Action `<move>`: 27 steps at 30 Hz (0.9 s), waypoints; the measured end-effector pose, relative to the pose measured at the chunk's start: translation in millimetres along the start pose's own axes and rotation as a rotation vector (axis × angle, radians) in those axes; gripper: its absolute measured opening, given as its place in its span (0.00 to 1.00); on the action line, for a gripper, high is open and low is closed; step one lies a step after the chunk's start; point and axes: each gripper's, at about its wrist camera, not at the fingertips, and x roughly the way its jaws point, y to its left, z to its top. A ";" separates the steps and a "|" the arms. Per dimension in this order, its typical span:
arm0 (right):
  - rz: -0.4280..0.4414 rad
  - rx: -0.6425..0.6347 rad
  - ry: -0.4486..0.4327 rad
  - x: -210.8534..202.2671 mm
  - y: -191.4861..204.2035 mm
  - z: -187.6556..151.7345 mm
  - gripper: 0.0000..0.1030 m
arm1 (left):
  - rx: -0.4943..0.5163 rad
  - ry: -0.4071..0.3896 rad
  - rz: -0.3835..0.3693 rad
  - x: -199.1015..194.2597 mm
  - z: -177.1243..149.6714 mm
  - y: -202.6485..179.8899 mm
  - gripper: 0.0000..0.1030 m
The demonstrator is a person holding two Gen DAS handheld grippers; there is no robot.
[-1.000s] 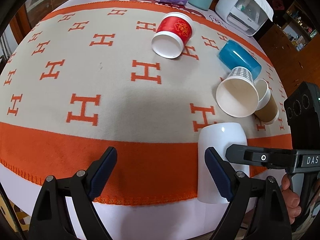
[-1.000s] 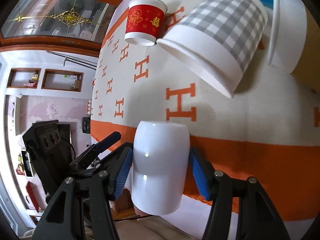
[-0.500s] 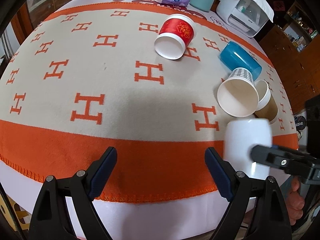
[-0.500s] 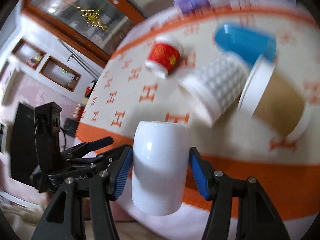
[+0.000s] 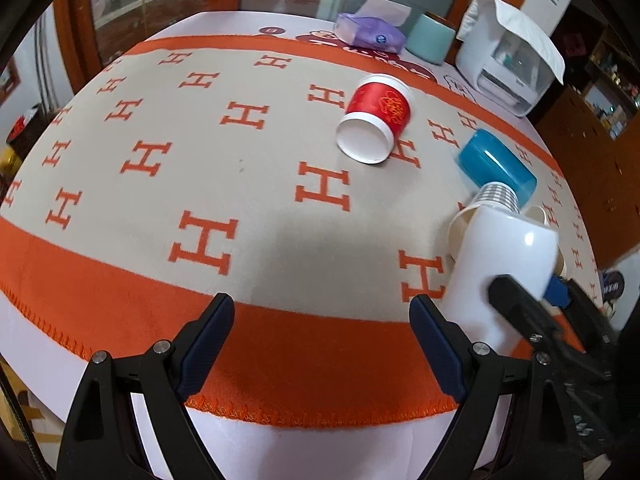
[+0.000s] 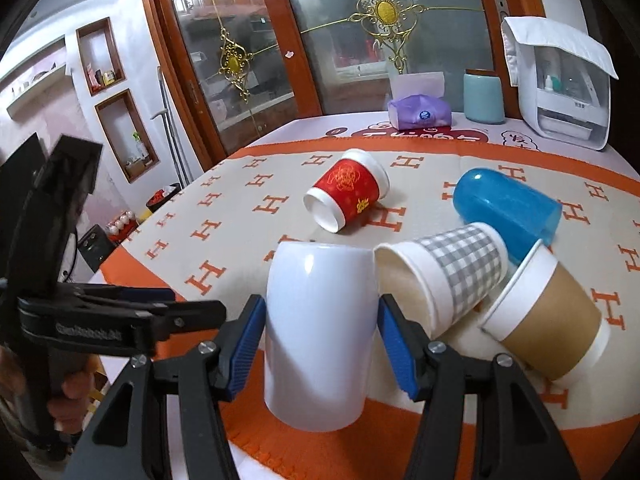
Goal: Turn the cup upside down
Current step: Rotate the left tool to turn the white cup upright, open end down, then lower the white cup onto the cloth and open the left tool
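Right wrist view: right gripper (image 6: pixel 322 340) clamps the white cup (image 6: pixel 320 332) above the near orange border; left gripper (image 5: pixel 320 344) gapes empty. Risk: glossy wall slipping, striking the checked cup (image 6: pixel 444 276).

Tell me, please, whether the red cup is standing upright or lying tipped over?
Tipped over. The red cup lies on its side on the blanket, its white bottom facing the right wrist camera.

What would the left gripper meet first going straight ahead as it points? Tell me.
Likely only the orange-and-beige blanket: the left gripper is open, nothing between its jaws. The red cup lies farther off, slightly right; depth is uncertain.
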 end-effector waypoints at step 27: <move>-0.139 -0.250 -0.068 -30.1 37.6 -44.4 0.56 | 0.008 -0.008 -0.034 -7.2 -25.6 0.7 0.85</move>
